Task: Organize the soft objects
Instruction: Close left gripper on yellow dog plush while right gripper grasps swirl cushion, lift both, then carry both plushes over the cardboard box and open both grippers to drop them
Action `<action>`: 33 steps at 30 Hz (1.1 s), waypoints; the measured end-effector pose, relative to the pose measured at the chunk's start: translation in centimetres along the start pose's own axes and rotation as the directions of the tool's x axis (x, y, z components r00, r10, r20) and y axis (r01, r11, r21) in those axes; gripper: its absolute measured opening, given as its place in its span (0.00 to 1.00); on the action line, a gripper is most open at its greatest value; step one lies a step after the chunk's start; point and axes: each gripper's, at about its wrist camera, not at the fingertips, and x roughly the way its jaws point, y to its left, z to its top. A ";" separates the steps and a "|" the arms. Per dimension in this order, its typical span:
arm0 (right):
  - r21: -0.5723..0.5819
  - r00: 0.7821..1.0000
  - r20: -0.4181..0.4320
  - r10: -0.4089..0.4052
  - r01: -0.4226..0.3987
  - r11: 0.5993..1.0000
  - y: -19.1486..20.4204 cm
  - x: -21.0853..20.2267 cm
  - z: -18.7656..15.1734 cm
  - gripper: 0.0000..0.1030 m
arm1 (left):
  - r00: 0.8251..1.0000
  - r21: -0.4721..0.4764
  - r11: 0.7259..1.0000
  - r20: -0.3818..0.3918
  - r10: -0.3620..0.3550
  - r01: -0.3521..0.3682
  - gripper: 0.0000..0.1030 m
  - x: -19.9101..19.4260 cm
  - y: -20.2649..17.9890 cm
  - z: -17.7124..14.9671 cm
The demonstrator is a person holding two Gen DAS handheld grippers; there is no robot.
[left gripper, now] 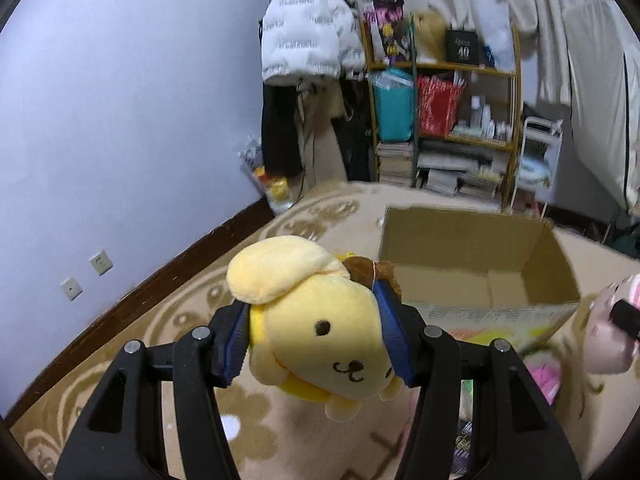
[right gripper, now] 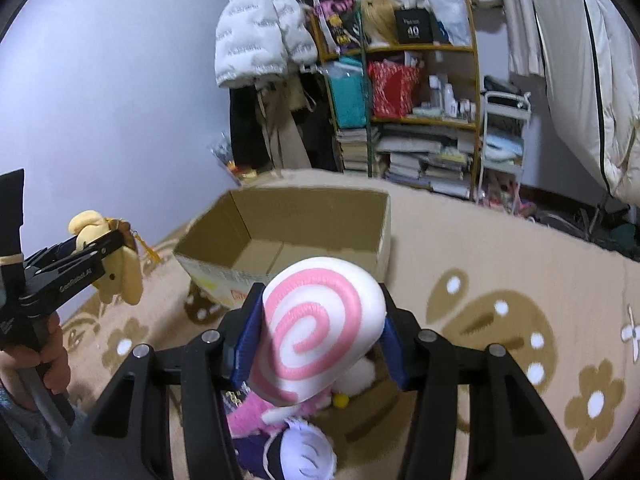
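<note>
Left tongs [left gripper: 316,340] grip the yellow plush dog [left gripper: 316,332], right tongs [right gripper: 316,340] the pink-swirl white cushion [right gripper: 320,328]; carry both over the open cardboard box [right gripper: 320,208] before letting go.

"40" on black box [right gripper: 413,26], on shelf [right gripper: 420,47]

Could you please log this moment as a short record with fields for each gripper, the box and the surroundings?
left gripper: shut on the yellow dog plush, held above the carpet
right gripper: shut on the pink-and-white swirl plush
cardboard box: open-topped, on the carpet ahead of both grippers; no toy visible on the part of its floor that shows
below right gripper: pink, white and purple soft toys on the carpet
background: bookshelf, white puffer jacket hanging
</note>
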 end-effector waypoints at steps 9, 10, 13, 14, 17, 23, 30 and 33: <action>-0.010 0.995 0.097 0.001 0.000 1.000 0.0 0.2 2.7 0.54 | 0.995 0.047 0.998 0.095 -0.034 0.029 0.55 0.2 -1.6 3.1; -0.013 0.994 0.107 -0.002 0.004 1.000 -0.1 0.4 3.2 0.54 | 0.994 0.049 0.998 0.103 -0.036 0.031 0.55 0.3 -1.9 3.5; -0.020 0.993 0.122 -0.004 0.006 1.000 -0.3 1.0 4.2 0.54 | 0.990 0.068 0.997 0.127 -0.055 0.046 0.55 0.6 -2.3 4.3; -0.023 0.992 0.126 -0.003 0.006 1.000 -0.3 1.2 4.4 0.54 | 0.989 0.075 0.996 0.132 -0.059 0.050 0.55 0.7 -2.4 4.5; -0.030 0.991 0.137 0.003 0.001 1.000 -0.4 2.0 5.0 0.54 | 0.987 0.092 0.994 0.146 -0.065 0.052 0.55 1.2 -2.6 5.0; -0.077 0.991 0.132 0.014 -0.004 0.997 0.3 4.0 5.6 0.54 | 0.988 0.069 0.996 0.136 -0.070 0.061 0.55 2.3 -2.7 5.2; -0.107 0.995 0.098 0.035 -0.025 0.994 1.0 6.2 5.2 0.54 | 0.986 0.056 0.993 0.125 -0.110 0.103 0.56 3.5 -3.2 4.9; -0.115 0.996 0.086 0.039 -0.029 0.993 1.0 6.9 5.0 0.54 | 0.985 0.026 0.989 0.093 -0.146 0.144 0.56 4.2 -3.1 5.1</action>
